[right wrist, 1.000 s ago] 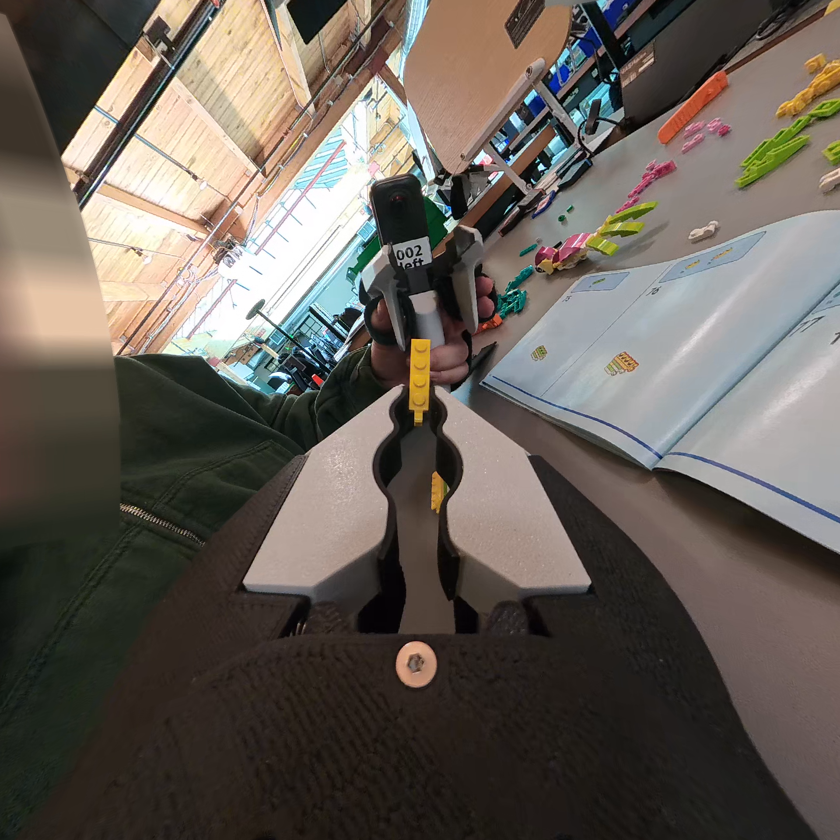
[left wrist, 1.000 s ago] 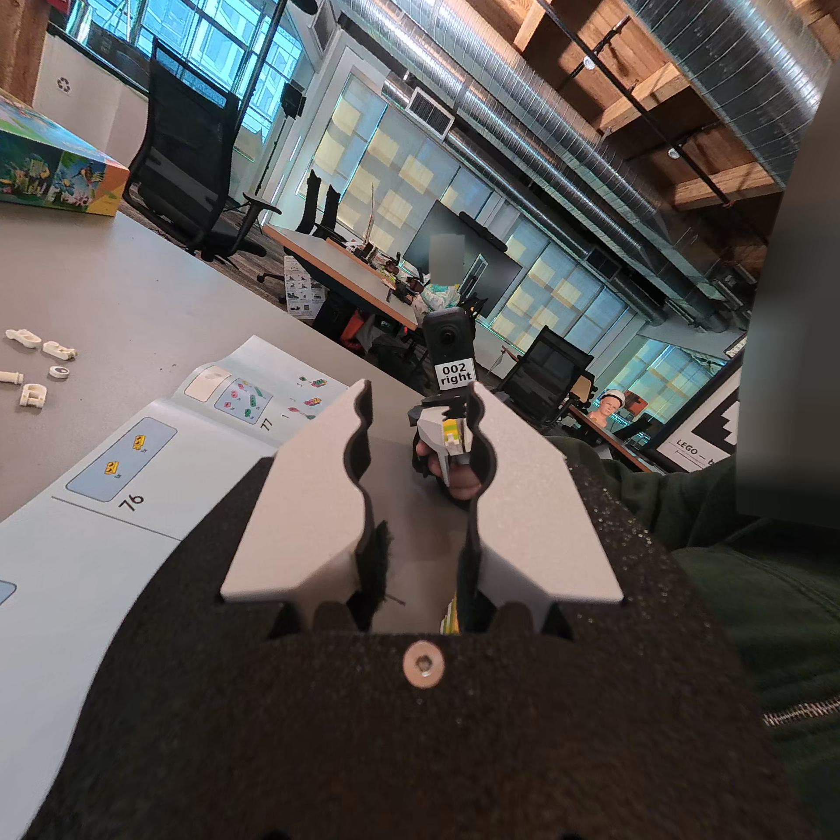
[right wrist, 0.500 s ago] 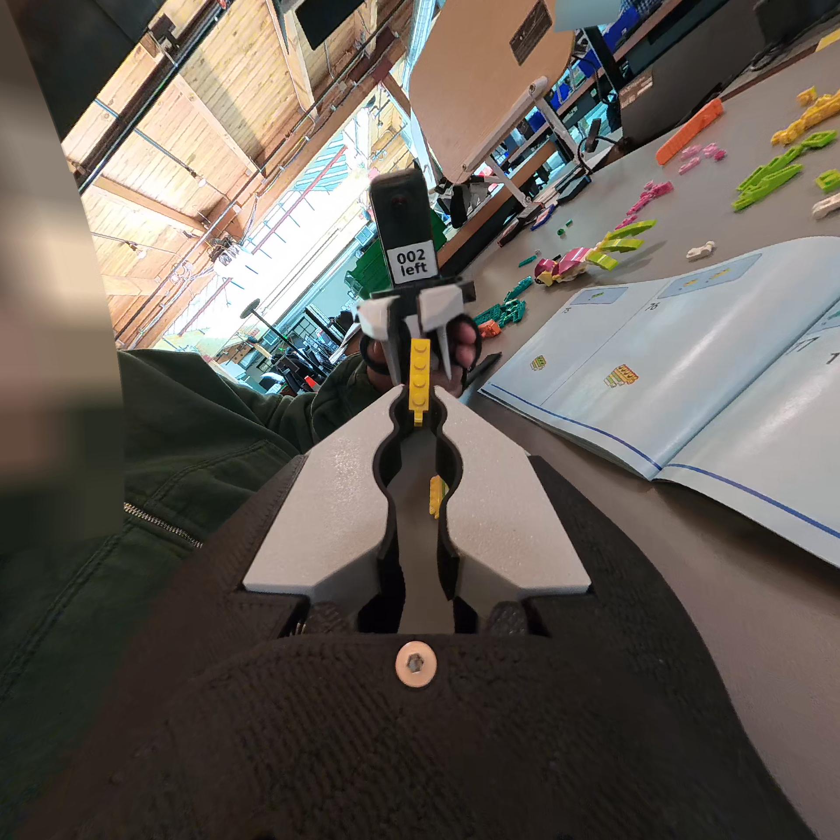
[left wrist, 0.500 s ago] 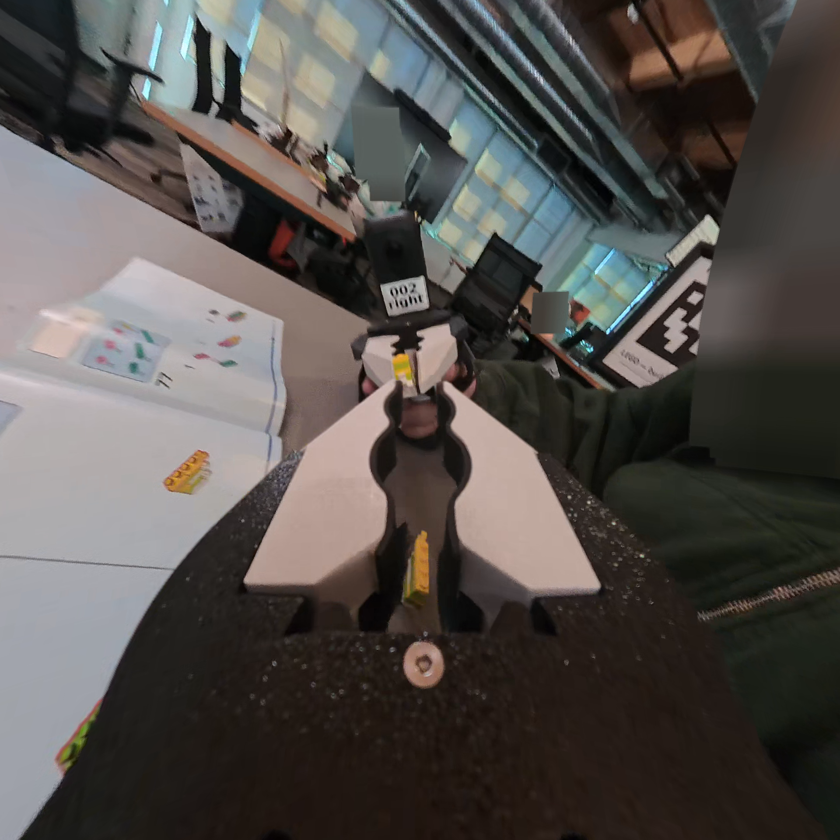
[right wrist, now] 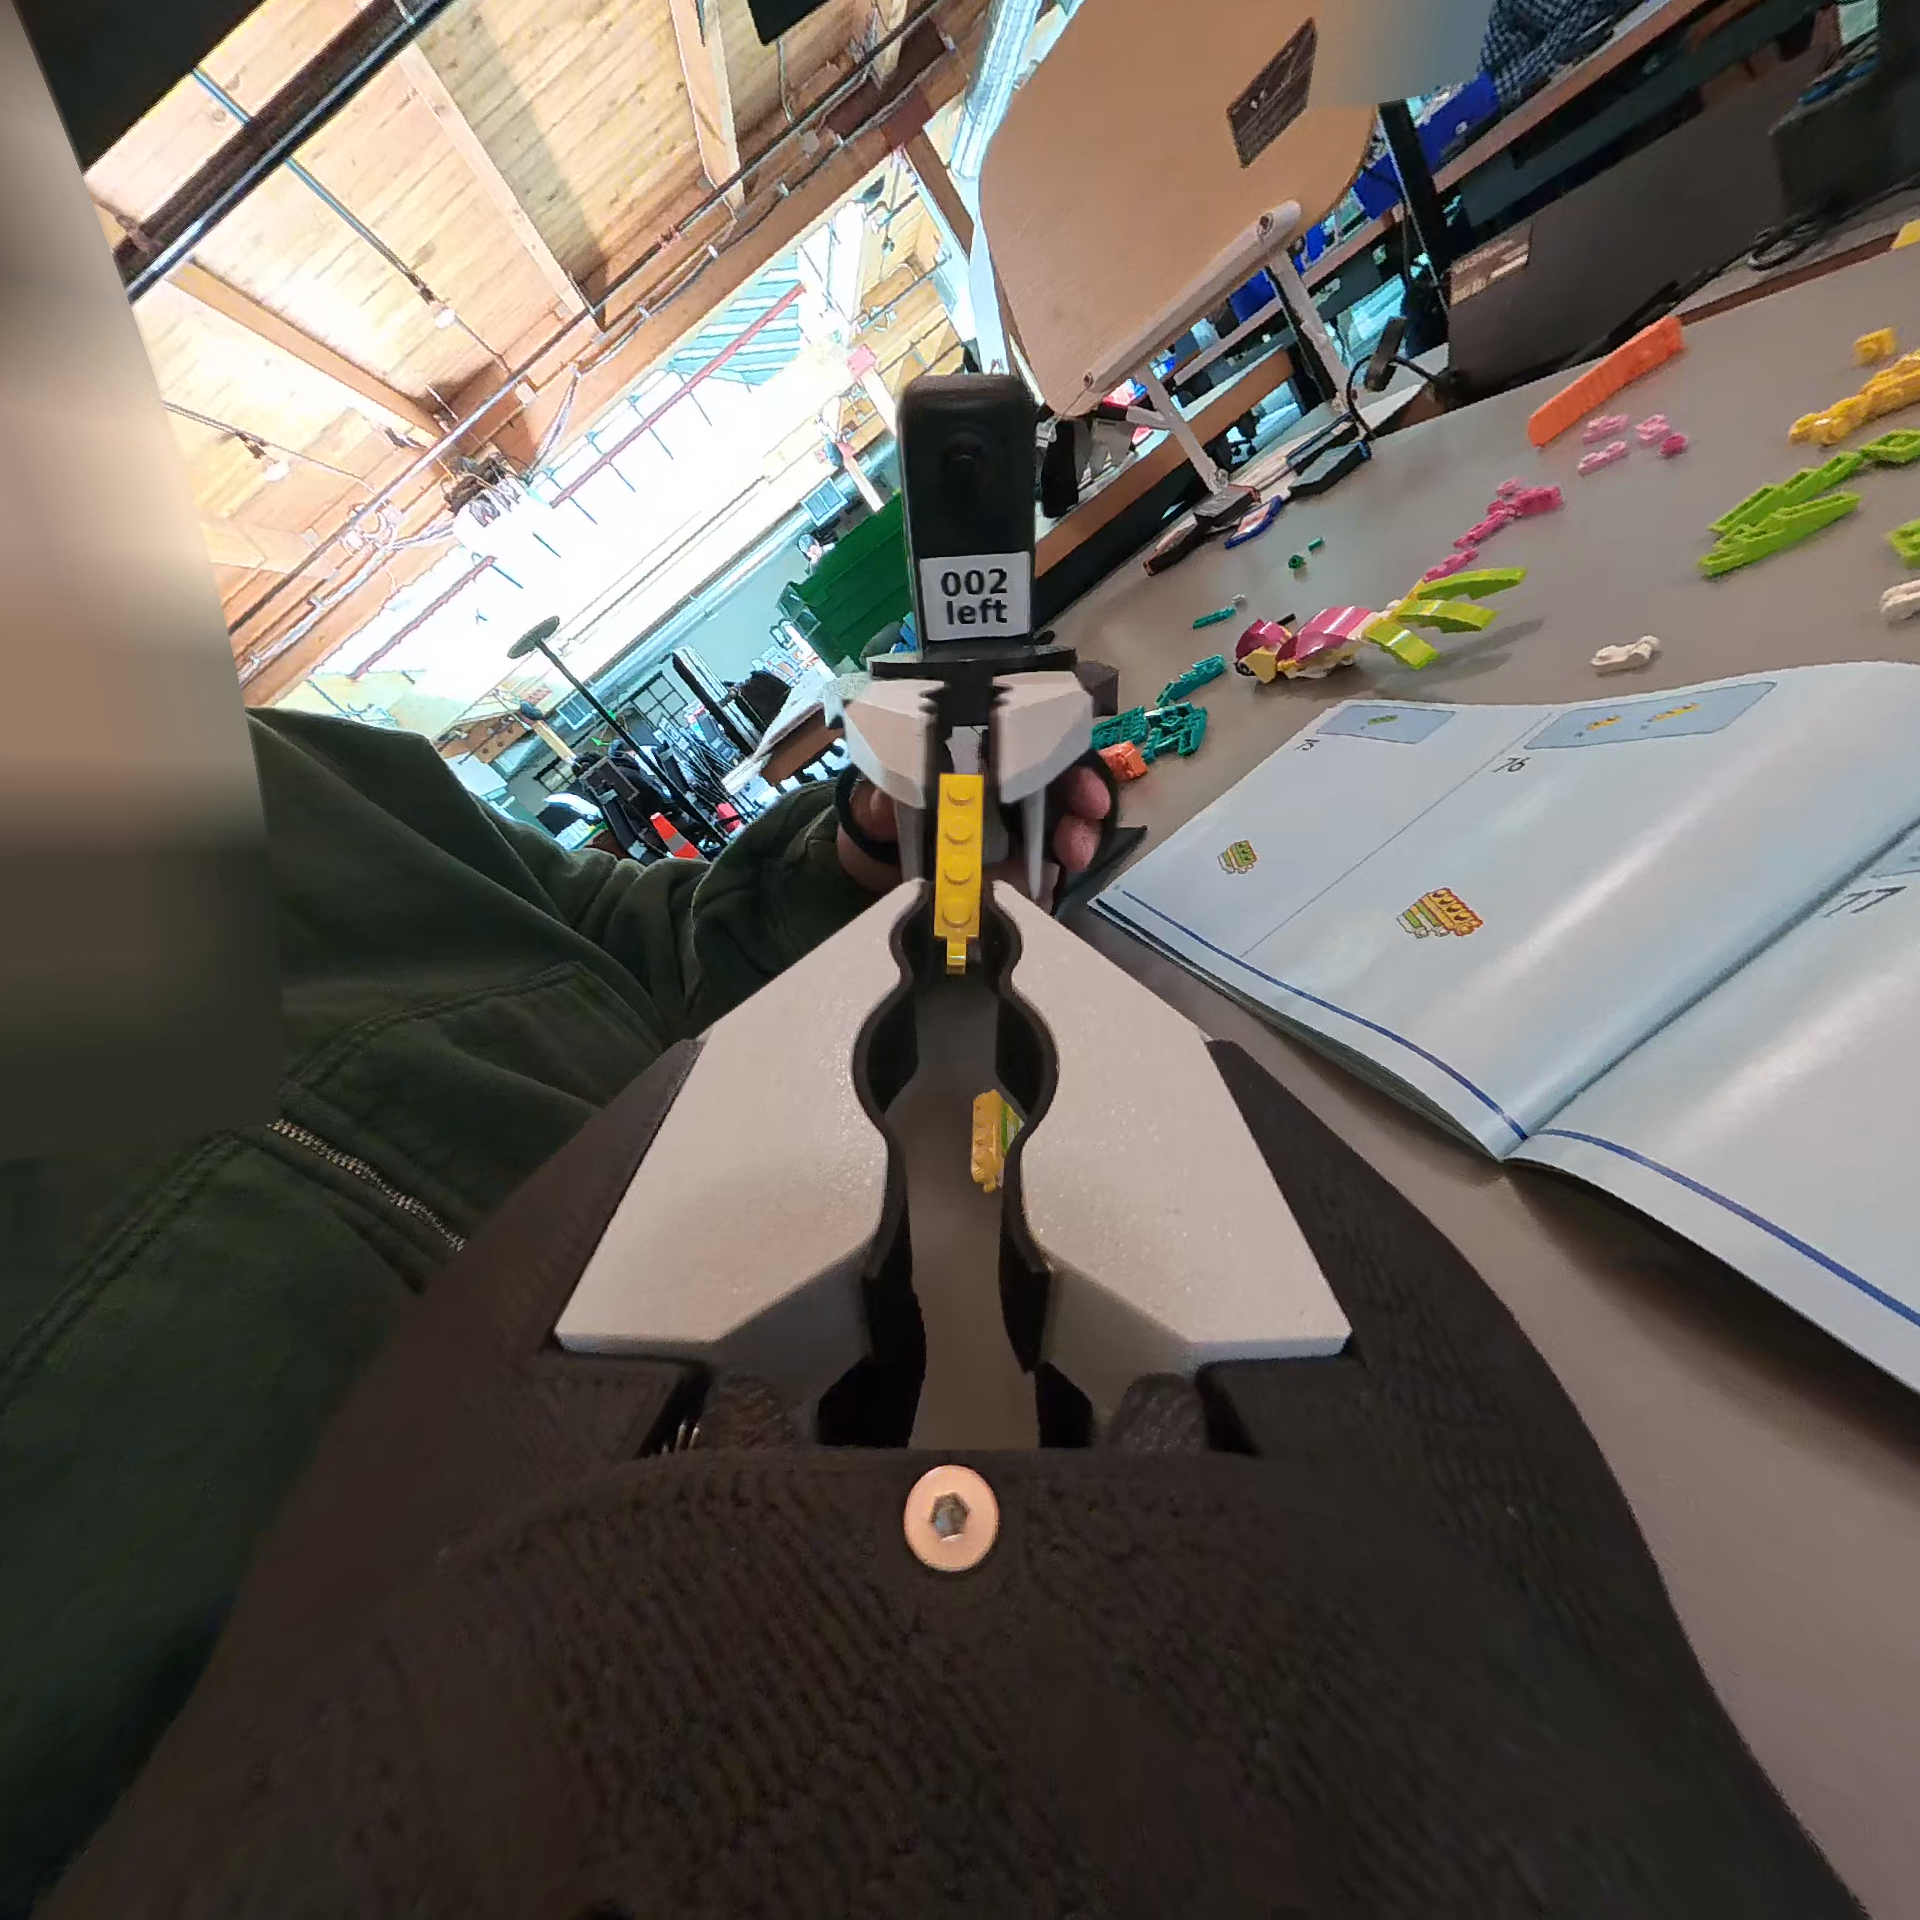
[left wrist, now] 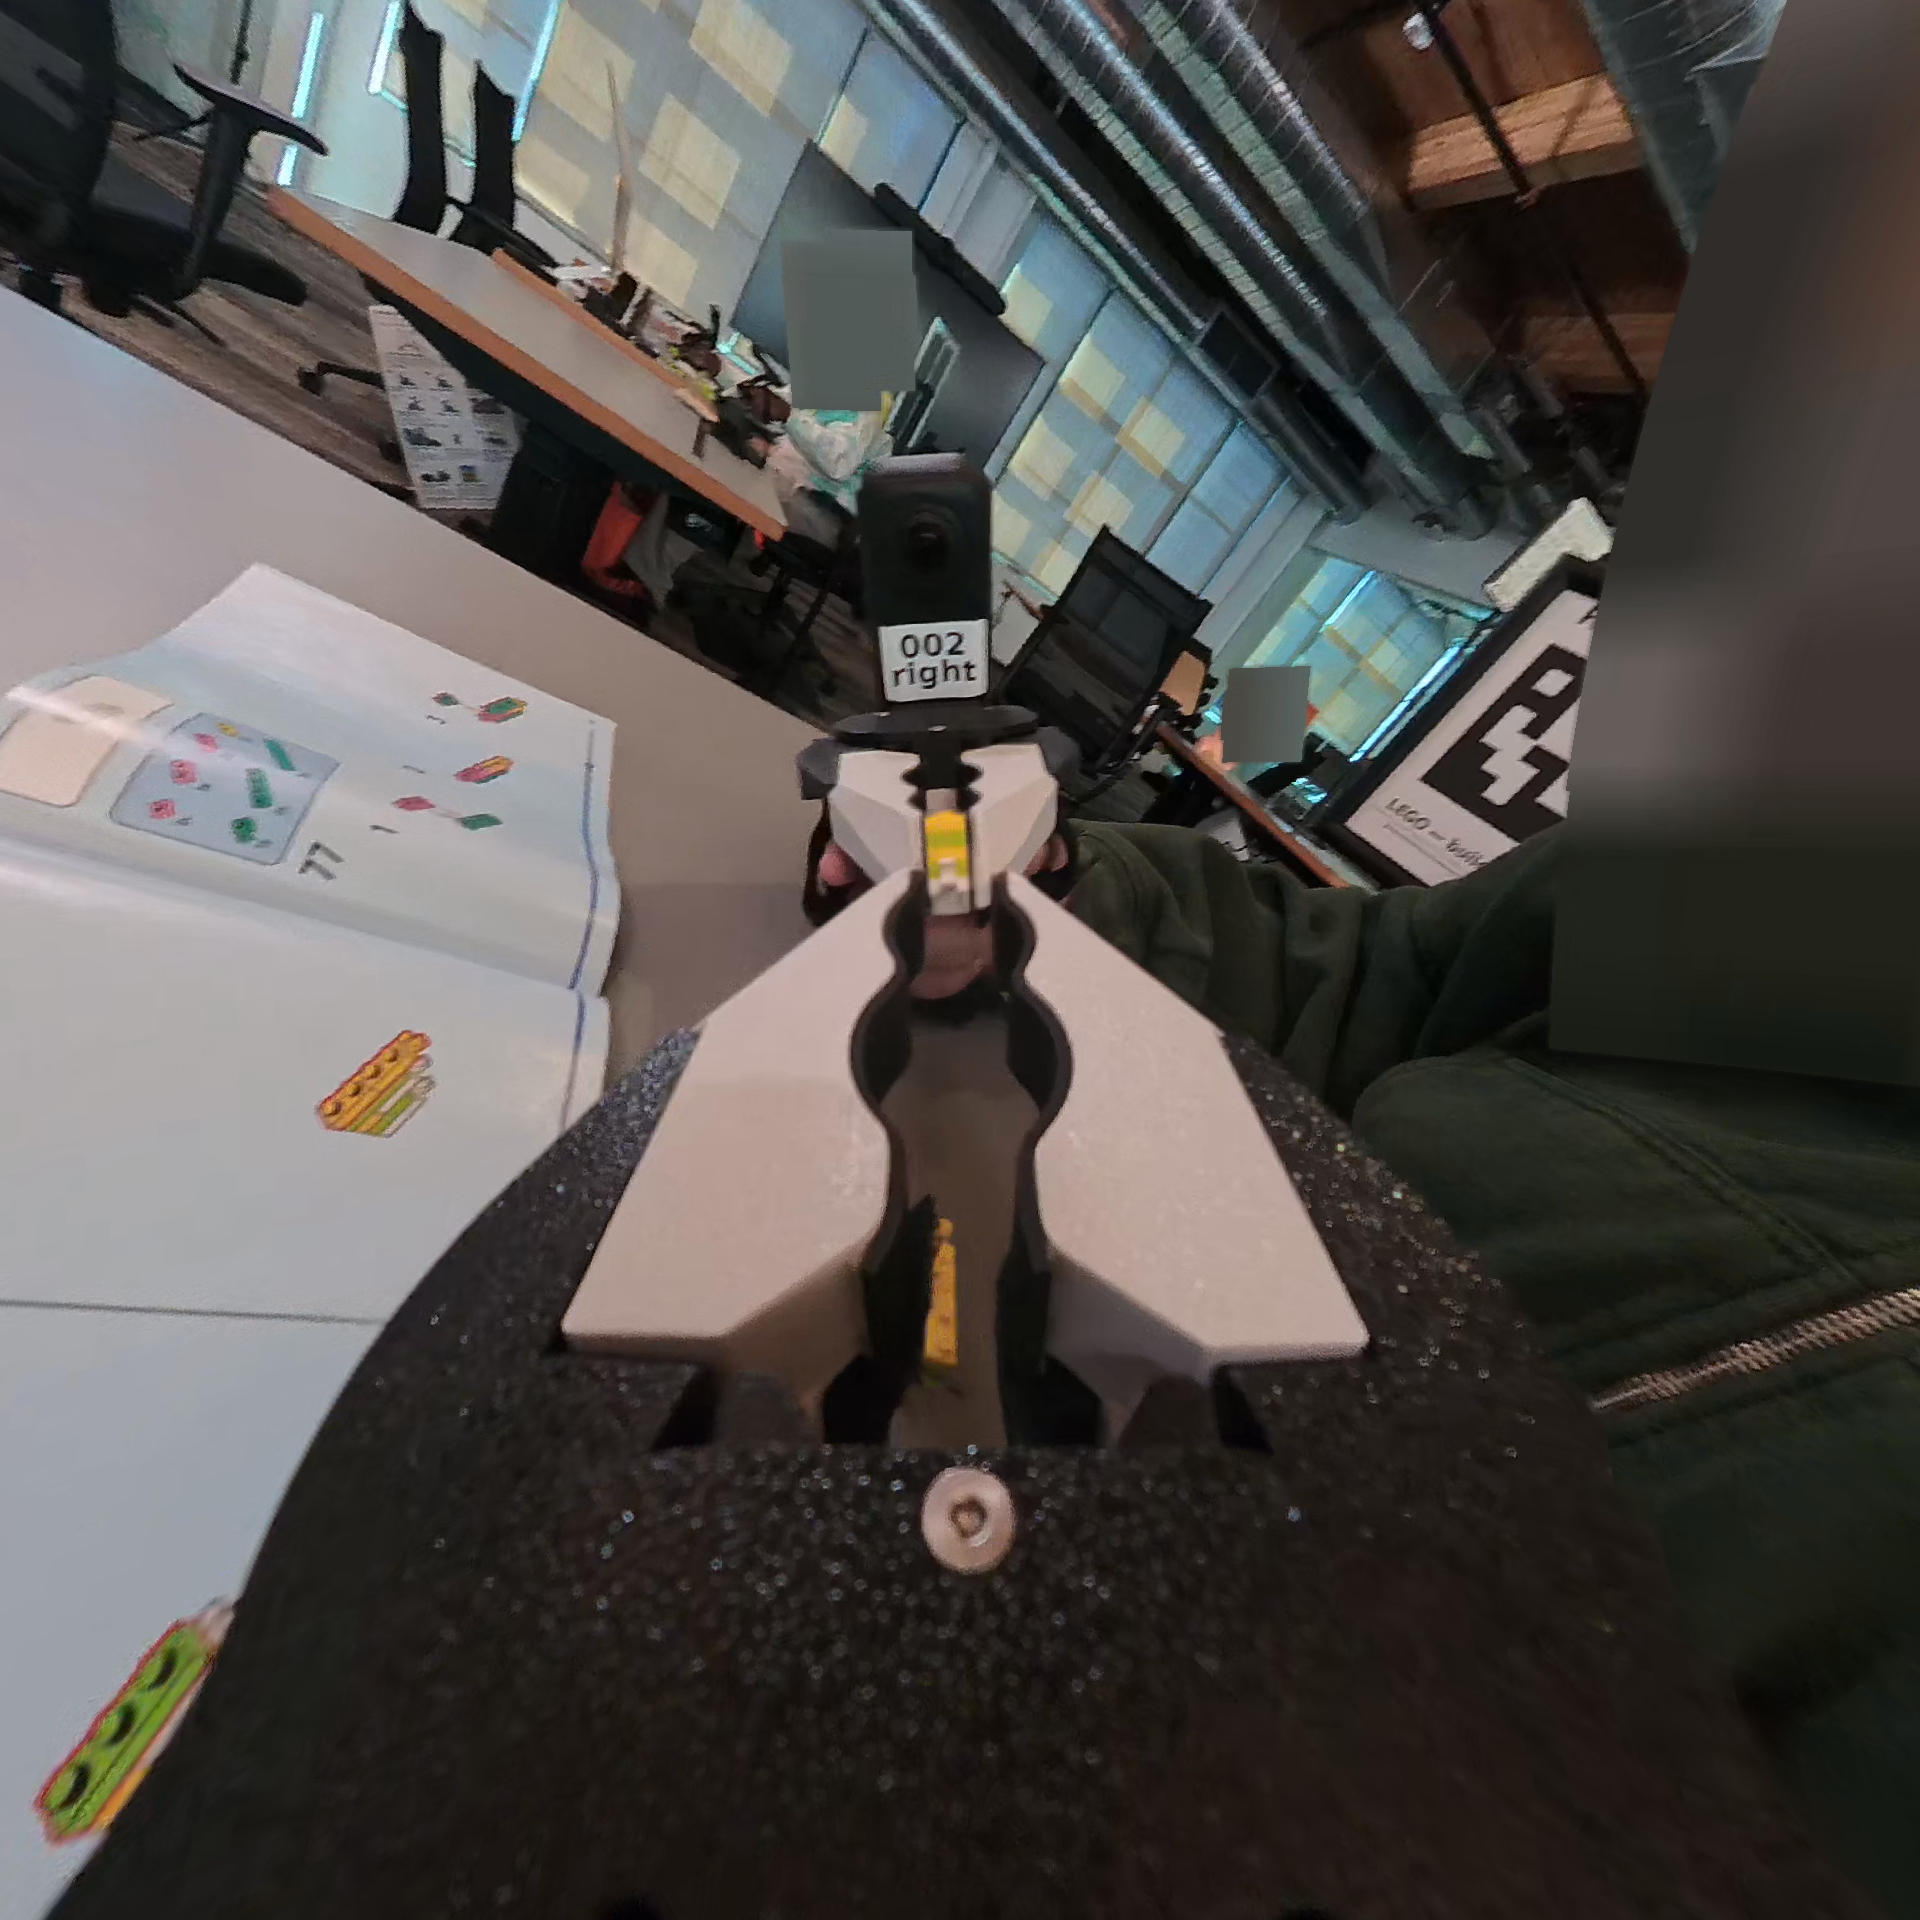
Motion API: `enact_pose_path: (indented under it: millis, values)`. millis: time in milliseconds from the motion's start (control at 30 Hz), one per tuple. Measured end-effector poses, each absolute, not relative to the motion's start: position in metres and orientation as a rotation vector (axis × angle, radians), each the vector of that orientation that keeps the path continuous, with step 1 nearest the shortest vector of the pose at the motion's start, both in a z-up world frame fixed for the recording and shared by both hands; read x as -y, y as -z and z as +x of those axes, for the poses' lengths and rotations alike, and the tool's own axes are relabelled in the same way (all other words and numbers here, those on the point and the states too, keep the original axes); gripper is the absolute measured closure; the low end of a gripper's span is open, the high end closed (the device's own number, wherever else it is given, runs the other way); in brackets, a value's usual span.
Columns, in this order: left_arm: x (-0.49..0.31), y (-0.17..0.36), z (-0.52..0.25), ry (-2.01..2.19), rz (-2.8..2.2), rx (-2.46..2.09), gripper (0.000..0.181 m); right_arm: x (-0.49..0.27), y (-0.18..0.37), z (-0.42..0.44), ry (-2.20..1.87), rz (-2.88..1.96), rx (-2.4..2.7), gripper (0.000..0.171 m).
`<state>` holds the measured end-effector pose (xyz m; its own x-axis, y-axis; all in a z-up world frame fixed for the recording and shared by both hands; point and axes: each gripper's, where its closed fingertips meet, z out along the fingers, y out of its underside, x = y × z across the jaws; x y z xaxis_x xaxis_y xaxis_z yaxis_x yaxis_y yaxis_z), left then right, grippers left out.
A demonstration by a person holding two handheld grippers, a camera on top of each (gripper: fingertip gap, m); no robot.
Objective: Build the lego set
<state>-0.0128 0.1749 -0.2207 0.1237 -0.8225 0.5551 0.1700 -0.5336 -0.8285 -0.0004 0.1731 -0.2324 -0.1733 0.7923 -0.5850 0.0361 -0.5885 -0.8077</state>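
Yellow four-stud lego plate (right wrist: 958, 858) sat clenched in the left gripper's (right wrist: 961, 821) jaws; the right gripper (left wrist: 948, 862) clamped a small yellow-green-white brick stack (left wrist: 945, 847), tips nearly touching.

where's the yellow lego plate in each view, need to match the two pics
Left wrist view: the yellow lego plate appears low between the left tool's own fingers, seen edge-on near their base.
Right wrist view: the same plate is at centre, studs facing the camera, sticking out of the far left tool toward the right tool.
Shared landmark: the open instruction booklet on the table.
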Motion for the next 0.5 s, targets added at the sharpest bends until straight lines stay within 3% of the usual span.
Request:
enact_pose_path:
  millis: [100,500]
  values:
    - [-0.1717,0.2230,-0.0094,1.540,-1.591,-0.678,0.180,-0.1686,0.2333,-0.0022,-1.811,-1.549,0.993,0.165]
    - [-0.1708,0.2245,-0.0084,1.560,-1.599,-0.674,0.178,-0.1672,0.2338,-0.0018,-1.763,-1.542,1.033,0.165]
